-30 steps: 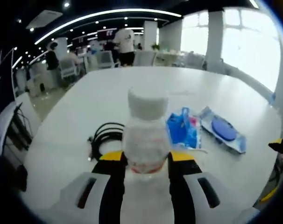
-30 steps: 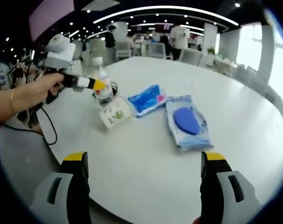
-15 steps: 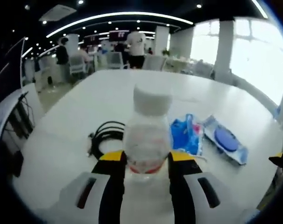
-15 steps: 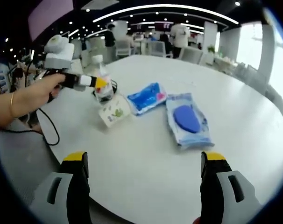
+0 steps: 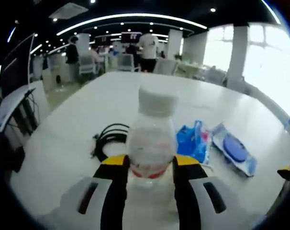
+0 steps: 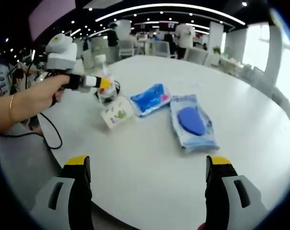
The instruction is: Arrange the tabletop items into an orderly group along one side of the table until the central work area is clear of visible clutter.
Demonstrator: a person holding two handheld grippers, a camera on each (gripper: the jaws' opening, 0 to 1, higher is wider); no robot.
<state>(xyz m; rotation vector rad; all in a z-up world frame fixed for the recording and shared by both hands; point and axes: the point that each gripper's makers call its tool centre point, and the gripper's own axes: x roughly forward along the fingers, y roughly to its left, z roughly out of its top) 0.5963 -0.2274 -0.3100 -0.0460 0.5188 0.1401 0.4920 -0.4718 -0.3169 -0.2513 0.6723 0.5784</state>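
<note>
1. left gripper [image 5: 150, 165]: jaws closed against the sides of a clear plastic bottle [image 5: 152, 139] with a white cap, gripping it low on the body near a red band. in the right gripper view the same gripper [image 6: 103, 85] is held out by a hand [image 6: 51, 88] from the left, over the table's left part.
2. clear plastic bottle [image 6: 104, 81]: upright between the left gripper's yellow-tipped jaws; whether its base touches the table cannot be told.
3. right gripper [image 6: 149, 179]: jaws spread wide with nothing between them, hanging over the near edge of the table.
4. white table [image 6: 150, 158]: large, rounded, pale top.
5. black cable coil [image 5: 109, 139]: lying on the table just behind and left of the bottle in the left gripper view.
6. small white card pack [image 6: 117, 115]: printed with green marks, on the table just below the bottle in the right gripper view, beside the blue packet.
7. blue packet [image 6: 150, 99]: crumpled, lying flat near the table's middle; also at [image 5: 192, 141].
8. wet-wipes pack [image 6: 192, 122]: pale wrapper with a dark blue oval lid, just right of the blue packet; also at [image 5: 235, 148].
9. background: chairs, tables and standing people in a lit hall.
</note>
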